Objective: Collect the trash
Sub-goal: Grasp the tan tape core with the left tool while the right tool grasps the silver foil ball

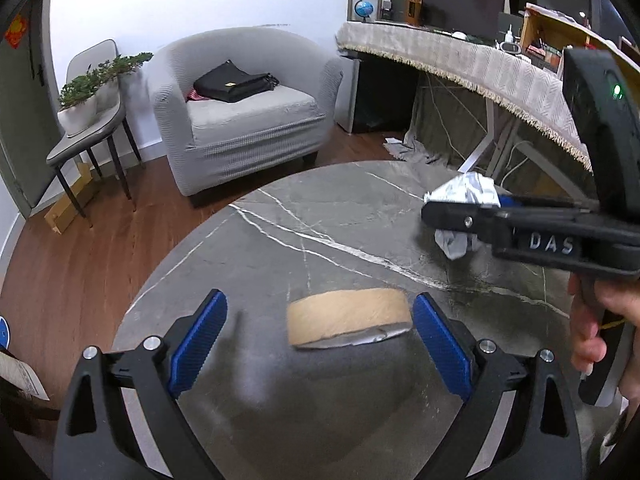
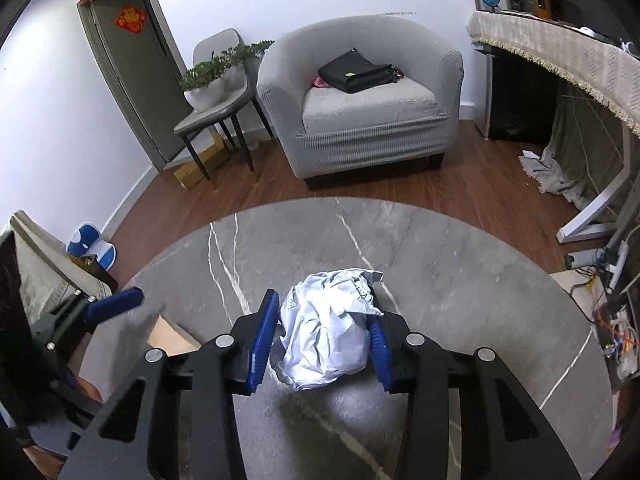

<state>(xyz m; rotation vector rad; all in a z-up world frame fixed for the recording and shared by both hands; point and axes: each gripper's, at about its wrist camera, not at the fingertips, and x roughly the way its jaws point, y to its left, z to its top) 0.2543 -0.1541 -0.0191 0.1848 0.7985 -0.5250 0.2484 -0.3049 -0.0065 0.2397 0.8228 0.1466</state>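
The crumpled white paper wad (image 2: 326, 334) is pinched between the blue pads of the right gripper (image 2: 320, 340), low over the grey marble table (image 2: 460, 280). The left gripper (image 1: 320, 344) is held spread wide just above the same table, a brown cardboard piece (image 1: 348, 314) lying between its pads, untouched. Beyond the table edge, a grey armchair (image 2: 360, 96) is seen, a black bag (image 2: 356, 70) laid on its seat.
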